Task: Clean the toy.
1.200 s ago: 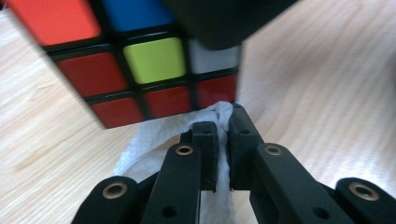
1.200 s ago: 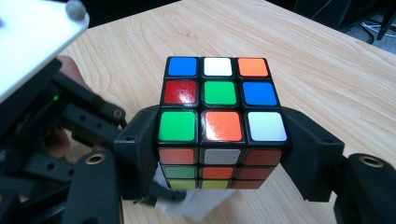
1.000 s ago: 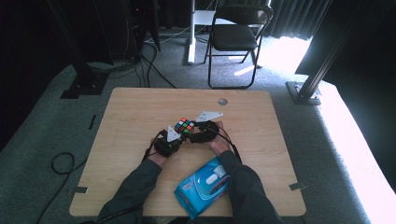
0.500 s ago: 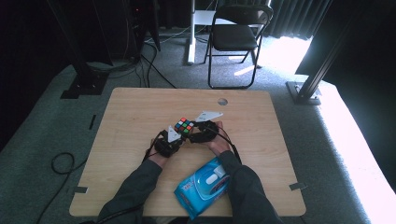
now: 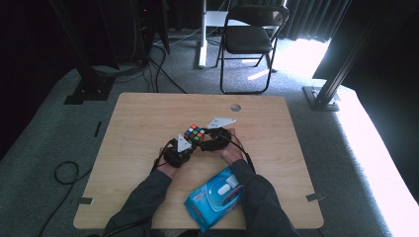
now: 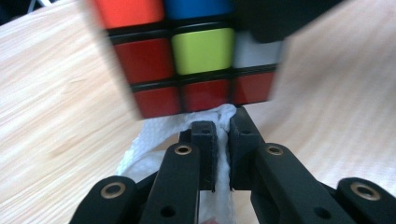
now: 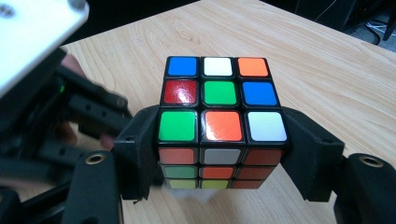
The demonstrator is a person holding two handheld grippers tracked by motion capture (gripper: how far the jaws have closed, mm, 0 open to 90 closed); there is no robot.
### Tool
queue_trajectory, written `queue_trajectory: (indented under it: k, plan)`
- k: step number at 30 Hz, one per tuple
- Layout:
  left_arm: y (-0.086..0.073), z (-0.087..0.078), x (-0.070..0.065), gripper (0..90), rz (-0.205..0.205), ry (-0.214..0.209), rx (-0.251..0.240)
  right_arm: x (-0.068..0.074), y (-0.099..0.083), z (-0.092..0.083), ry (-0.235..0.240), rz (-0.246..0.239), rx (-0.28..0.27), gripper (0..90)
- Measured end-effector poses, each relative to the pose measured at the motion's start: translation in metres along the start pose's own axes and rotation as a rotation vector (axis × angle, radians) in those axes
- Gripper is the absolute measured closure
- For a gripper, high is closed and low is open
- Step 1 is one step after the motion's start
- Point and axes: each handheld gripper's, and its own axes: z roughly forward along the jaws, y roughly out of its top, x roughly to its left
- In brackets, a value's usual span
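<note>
Nothing has visibly shifted since the earlier frames: right gripper [image 7: 219,186] holds the Rubik's cube [image 7: 219,116] mid-table at moderate opening, left gripper [image 6: 222,140], nearly closed, pinches a white wipe [image 6: 159,144] against the cube's lower face; wiping underway, remaining faces apparently outstanding.

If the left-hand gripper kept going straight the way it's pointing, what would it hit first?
Most likely the puzzle cube: the left gripper, shut on a white wipe, points at its lower red row, seemingly almost touching.

There was one cube [image 5: 194,133], one white wipe [image 6: 154,144], one blue wipe pack [image 5: 217,196], two grippers, left [image 5: 184,146] and right [image 5: 207,140], one worktop [image 5: 133,118] and one chair [image 5: 249,37].
</note>
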Motion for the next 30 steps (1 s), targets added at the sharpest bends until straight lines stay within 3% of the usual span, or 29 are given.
queue_trajectory:
  k: [5, 12, 30]
  plan:
    - [-0.005, -0.008, 0.020, 83.1, -0.062, 0.067, -0.012, -0.001, 0.000, 0.000, -0.001, 0.003, -0.001, 34.5]
    - [-0.009, -0.018, 0.040, 82.4, -0.116, 0.113, -0.013, -0.002, -0.003, 0.004, -0.009, -0.007, 0.031, 34.4]
    - [-0.015, -0.021, 0.049, 79.2, -0.129, 0.134, 0.015, -0.006, -0.011, 0.011, -0.046, -0.009, 0.094, 34.4]
